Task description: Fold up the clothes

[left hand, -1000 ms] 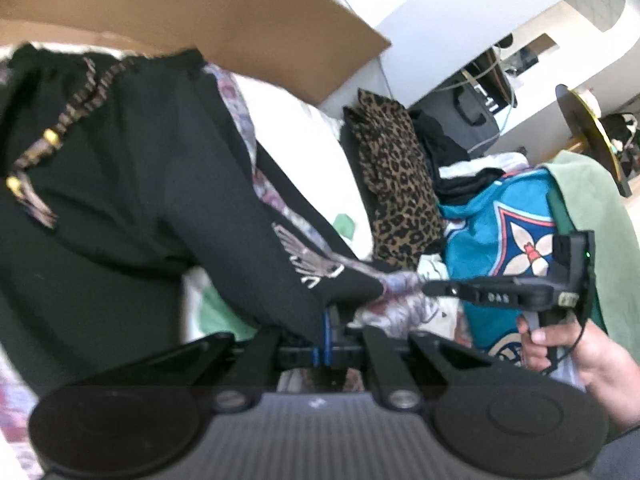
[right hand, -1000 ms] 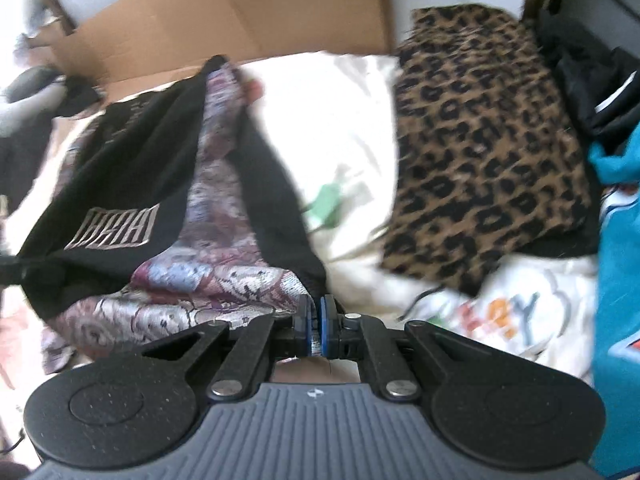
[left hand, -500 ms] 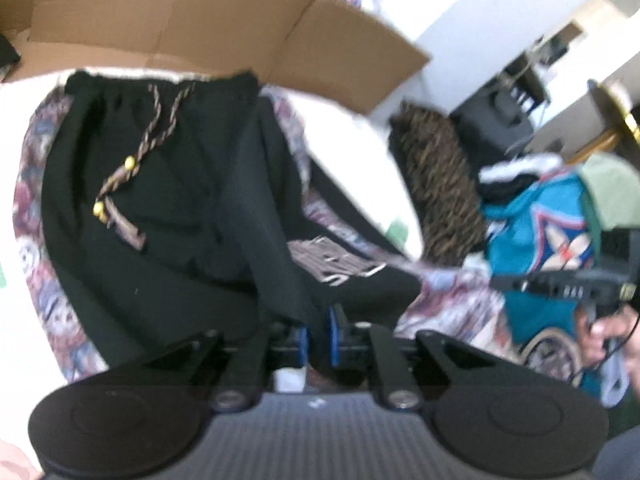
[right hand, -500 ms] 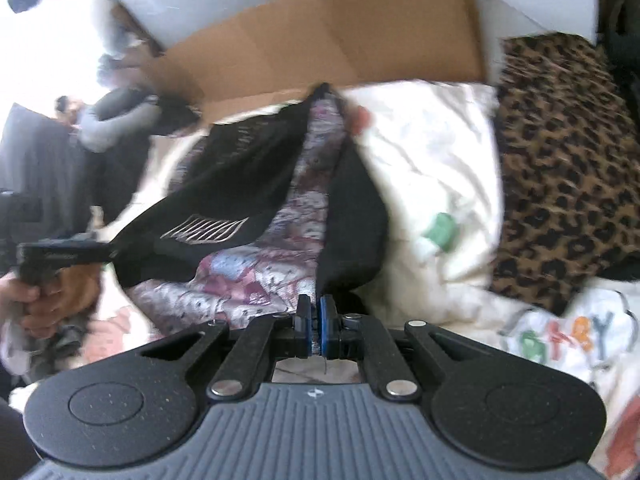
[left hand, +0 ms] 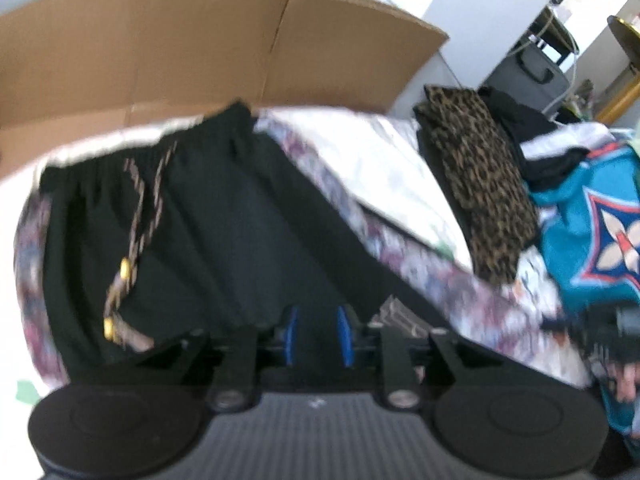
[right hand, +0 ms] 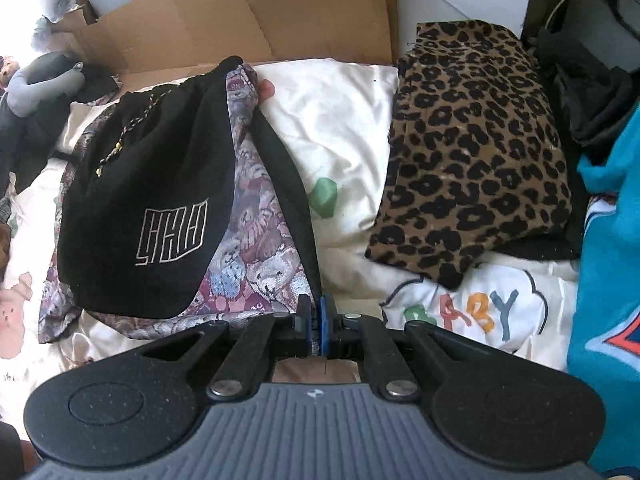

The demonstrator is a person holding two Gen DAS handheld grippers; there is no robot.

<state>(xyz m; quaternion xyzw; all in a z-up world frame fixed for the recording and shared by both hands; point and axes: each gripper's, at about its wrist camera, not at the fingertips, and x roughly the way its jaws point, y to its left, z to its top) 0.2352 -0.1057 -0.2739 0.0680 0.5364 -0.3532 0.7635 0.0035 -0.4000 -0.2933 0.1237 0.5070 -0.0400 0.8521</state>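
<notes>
Black shorts point(right hand: 152, 200) with patterned side panels, a braided drawstring point(left hand: 136, 248) and an outlined logo point(right hand: 172, 236) lie on the white bedding, one leg folded over the other. My left gripper point(left hand: 316, 336) is open just above the black fabric point(left hand: 240, 232), holding nothing. My right gripper point(right hand: 316, 324) is shut on the hem of the shorts' black and patterned leg. The right gripper also shows in the left wrist view point(left hand: 592, 328), low at the right.
A cardboard box point(right hand: 248, 20) stands behind the shorts. A folded leopard-print garment point(right hand: 480, 152) lies to the right, with dark clothes point(right hand: 592, 92) and a teal garment point(right hand: 608, 260) beyond. A grey soft toy point(right hand: 36, 80) is at the far left.
My left gripper has opened and let go of the shorts leg, which now lies folded over the other leg. My right gripper stays shut on the hem.
</notes>
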